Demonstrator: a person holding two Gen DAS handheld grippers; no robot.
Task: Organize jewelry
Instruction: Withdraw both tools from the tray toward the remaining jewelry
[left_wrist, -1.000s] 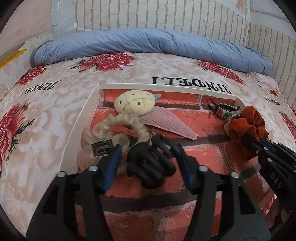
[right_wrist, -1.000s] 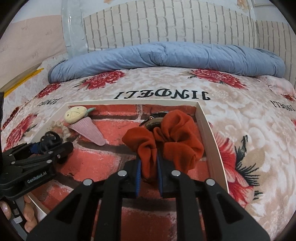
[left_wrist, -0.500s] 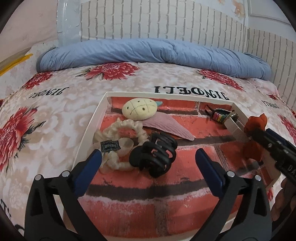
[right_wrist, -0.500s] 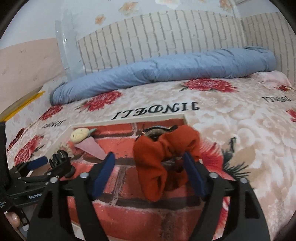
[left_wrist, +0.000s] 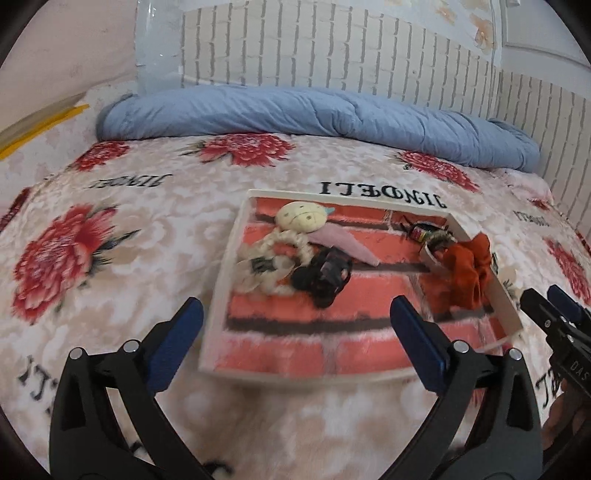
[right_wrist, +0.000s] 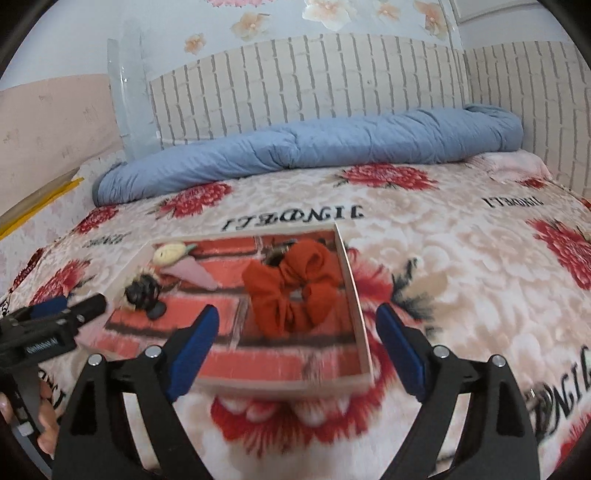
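Two claws are hanging wide open over the bed, and we are seeing nothing between the jaws of either. Our left claw (left_wrist: 295, 332) has just been spreading, and our right claw (right_wrist: 297, 343) too, its jaws having just opened further.

Just beyond their blue pads, the shallow white tray with a red brick-pattern lining (left_wrist: 218, 295) is lying flat on the cream bedspread with red flowers and black lettering (left_wrist: 110, 229).

Inside it, the rust-orange fabric scrunchie (right_wrist: 295, 288) is sitting against the tray's right wall, free of our right claw. Toward the left, the black plastic claw hair clip (left_wrist: 325, 275) is lying beside the cream braided hair tie (left_wrist: 273, 258), touching it. Behind them we are finding the pale round plush clip with a pink ribbed tail (left_wrist: 303, 218). In the far right corner a small dark item with coloured stripes (left_wrist: 424, 232) is lying, too small for us to tell.

Farthest back, the rolled blue quilt (left_wrist: 314, 114) is stretching along the white brick-pattern wall (left_wrist: 332, 48).
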